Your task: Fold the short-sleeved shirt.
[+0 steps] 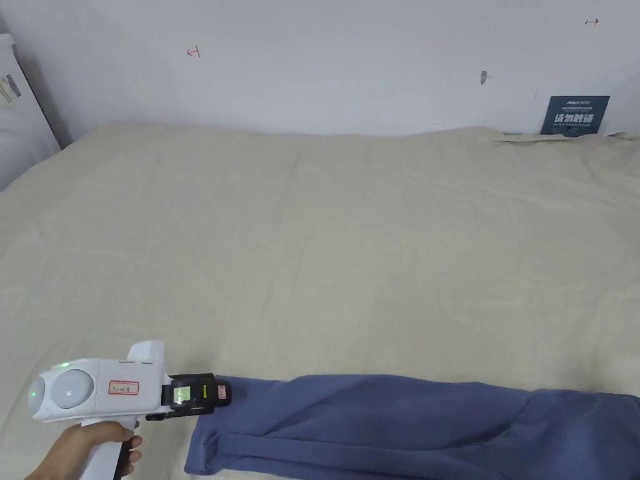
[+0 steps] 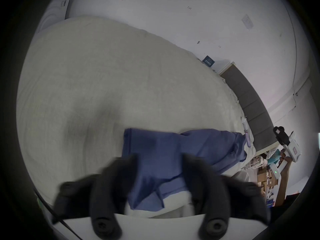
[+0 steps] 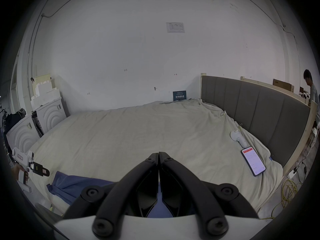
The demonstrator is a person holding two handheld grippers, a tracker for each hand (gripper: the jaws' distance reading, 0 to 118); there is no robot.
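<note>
A blue short-sleeved shirt (image 1: 400,425) is spread along the near edge of a bed (image 1: 325,250) covered in a cream sheet, with its body stretched from left to right and part of it folded over on itself. No containers are seen on the bed. At the shirt's left end, the left claw (image 2: 159,159) is held by a hand (image 1: 94,447); in the left gripper view its two dark jaws are set wide apart, one on each side of the blue cloth, though motion blur makes it impossible to tell whether the tips touch the fabric. In the head view the same claw is seen just beside the shirt's upper left corner. The right claw (image 3: 158,154) is seen in its own view with its jaws pressed together at the tips and nothing between them; it is raised above the bed, and blue cloth lies below and behind its tips. Farther off on the right side of the bed, a phone (image 3: 253,161) with a lit screen and a white handheld device (image 3: 239,138) are laid near the grey padded headboard (image 3: 256,112). A white wall (image 1: 325,56) stands beyond the bed.
</note>
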